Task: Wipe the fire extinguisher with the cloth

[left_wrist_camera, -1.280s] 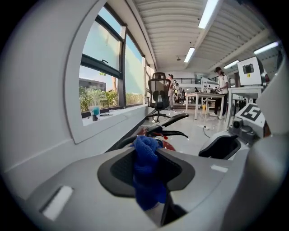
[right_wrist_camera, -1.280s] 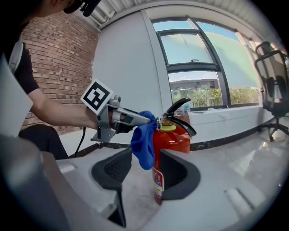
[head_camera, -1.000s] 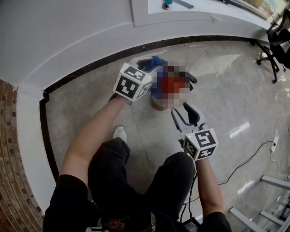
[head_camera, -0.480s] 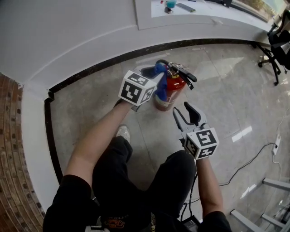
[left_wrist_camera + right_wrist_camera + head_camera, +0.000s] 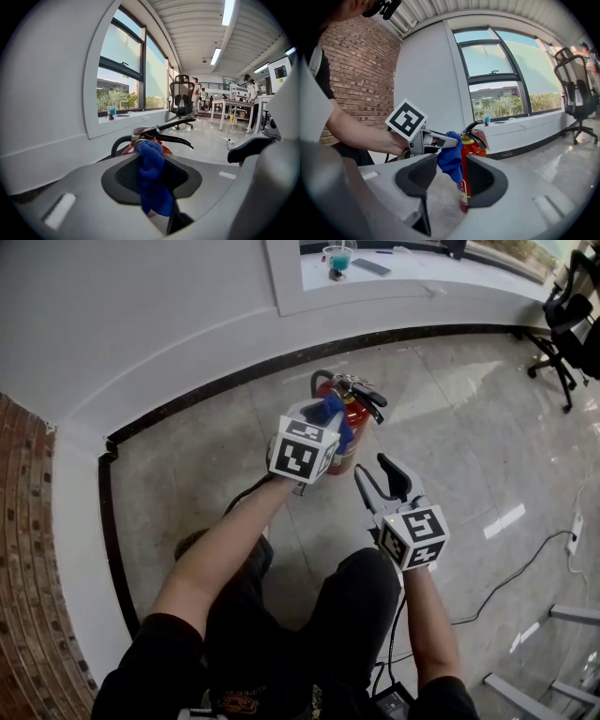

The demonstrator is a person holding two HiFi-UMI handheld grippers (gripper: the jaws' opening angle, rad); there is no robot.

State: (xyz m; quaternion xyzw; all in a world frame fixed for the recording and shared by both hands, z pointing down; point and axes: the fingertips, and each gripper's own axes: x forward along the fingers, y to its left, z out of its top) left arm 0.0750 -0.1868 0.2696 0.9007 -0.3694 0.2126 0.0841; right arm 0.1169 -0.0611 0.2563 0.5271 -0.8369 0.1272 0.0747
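Observation:
The red fire extinguisher [image 5: 349, 420] stands upright on the floor, its black lever handle [image 5: 169, 135] on top. My left gripper [image 5: 328, 418] is shut on a blue cloth [image 5: 334, 412], which hangs from the jaws [image 5: 152, 180] against the upper left side of the cylinder, just below the handle. The right gripper view shows the same cloth [image 5: 451, 159] draped in front of the extinguisher [image 5: 465, 178]. My right gripper [image 5: 385, 478] is open and empty, a short way in front of the extinguisher and to its right, pointing at it.
A white wall with a black skirting [image 5: 187, 399] curves behind the extinguisher, with a brick wall [image 5: 28, 559] at the left. A teal cup [image 5: 337, 259] stands on the window sill. An office chair [image 5: 572, 310] and a floor cable [image 5: 525, 559] are at the right.
My left gripper has moved right and nearer with the cloth, from the extinguisher's far left side to its near left side. The right gripper has hardly shifted.

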